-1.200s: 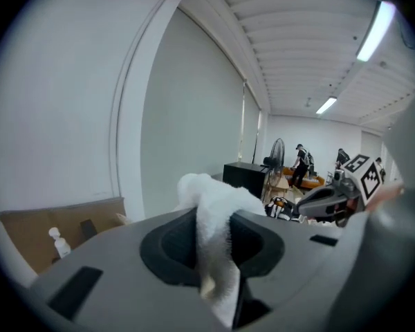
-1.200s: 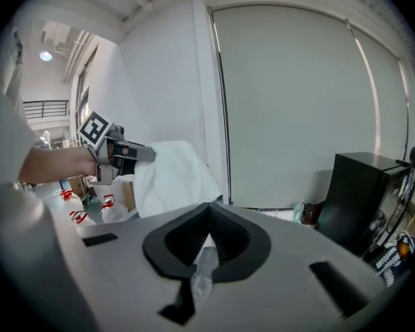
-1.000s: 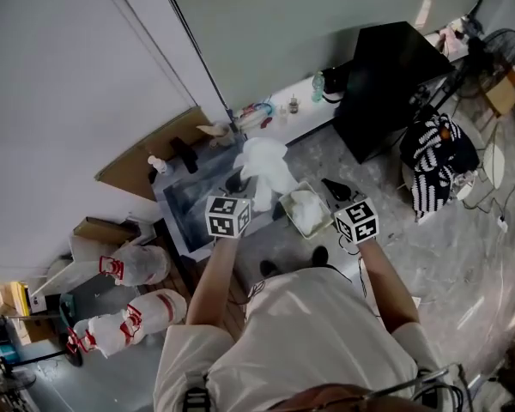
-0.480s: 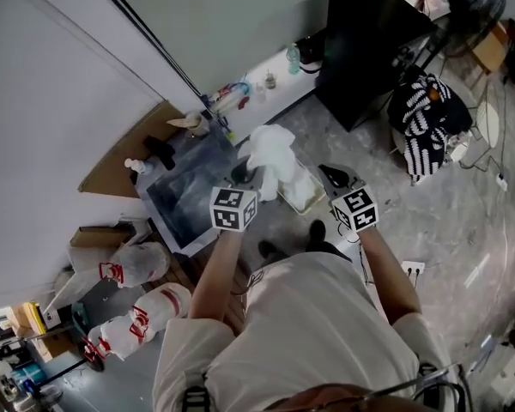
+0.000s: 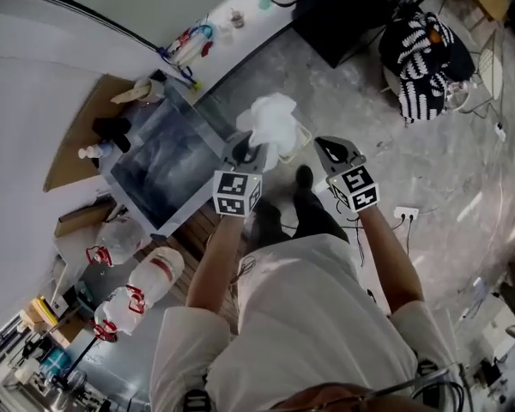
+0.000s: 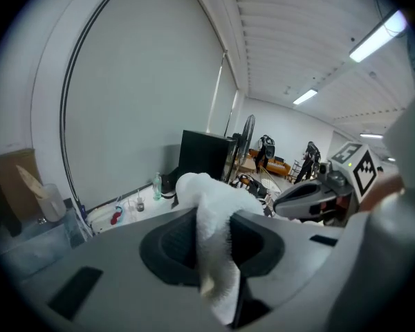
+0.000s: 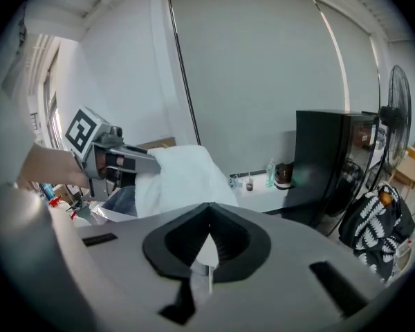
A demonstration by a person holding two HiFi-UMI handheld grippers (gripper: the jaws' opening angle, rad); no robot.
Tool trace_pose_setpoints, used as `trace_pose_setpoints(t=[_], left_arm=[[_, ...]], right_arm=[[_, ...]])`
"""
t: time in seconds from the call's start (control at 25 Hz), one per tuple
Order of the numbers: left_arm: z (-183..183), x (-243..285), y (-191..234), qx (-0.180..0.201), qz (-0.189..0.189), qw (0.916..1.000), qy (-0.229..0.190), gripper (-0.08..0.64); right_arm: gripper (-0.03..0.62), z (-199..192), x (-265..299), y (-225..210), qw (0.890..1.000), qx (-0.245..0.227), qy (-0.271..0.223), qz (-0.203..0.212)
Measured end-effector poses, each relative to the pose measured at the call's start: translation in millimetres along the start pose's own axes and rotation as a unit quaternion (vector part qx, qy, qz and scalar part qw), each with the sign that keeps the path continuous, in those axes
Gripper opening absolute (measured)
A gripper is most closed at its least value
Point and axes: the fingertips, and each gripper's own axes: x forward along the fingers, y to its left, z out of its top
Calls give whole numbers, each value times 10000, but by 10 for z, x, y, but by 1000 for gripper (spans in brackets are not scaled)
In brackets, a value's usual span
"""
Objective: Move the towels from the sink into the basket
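The left gripper (image 5: pixel 244 150), clamped on the white towel (image 5: pixel 270 120), holds it at one o'clock, over the basket (image 5: pixel 306 136); the right gripper (image 5: pixel 330 149) is closed and empty.

No legible text, red print on white sacks (image 5: pixel 159 269) too small to read

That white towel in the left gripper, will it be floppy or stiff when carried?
Probably floppy: the white towel bunches and droops where the left gripper pinches it. Likely light, since one pinch carries the whole bundle.
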Motion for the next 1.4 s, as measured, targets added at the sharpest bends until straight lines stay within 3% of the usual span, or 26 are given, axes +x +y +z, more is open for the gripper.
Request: trace_pose_setpoints(t=[0.32, 0.76, 0.96, 1.16, 1.28, 1.4], left_arm=[[-1259, 1052, 100, 81, 144, 9986, 510, 81], [-3459, 2682, 528, -416, 676, 9895, 1205, 81], [-4365, 3110, 706, -526, 835, 9835, 1517, 81], [-5106, 3562, 979, -650, 1048, 9798, 1575, 81], [-5607, 3806, 1087, -672, 1157, 9746, 1794, 88], [-6098, 3960, 1186, -778, 1341, 9633, 2192, 112]], right_arm=[[-2, -947, 688, -478, 9982, 367, 461, 117], [-2, -2780, 1887, -978, 9923, 626, 1024, 314], [-2, -3670, 2389, -1068, 9874, 828, 1310, 318], [-2, -4238, 2903, -1147, 9867, 764, 1385, 385], [-2, -4543, 3070, -1152, 9849, 735, 1504, 439], [-2, -4804, 3160, -1193, 9819, 804, 1655, 442]])
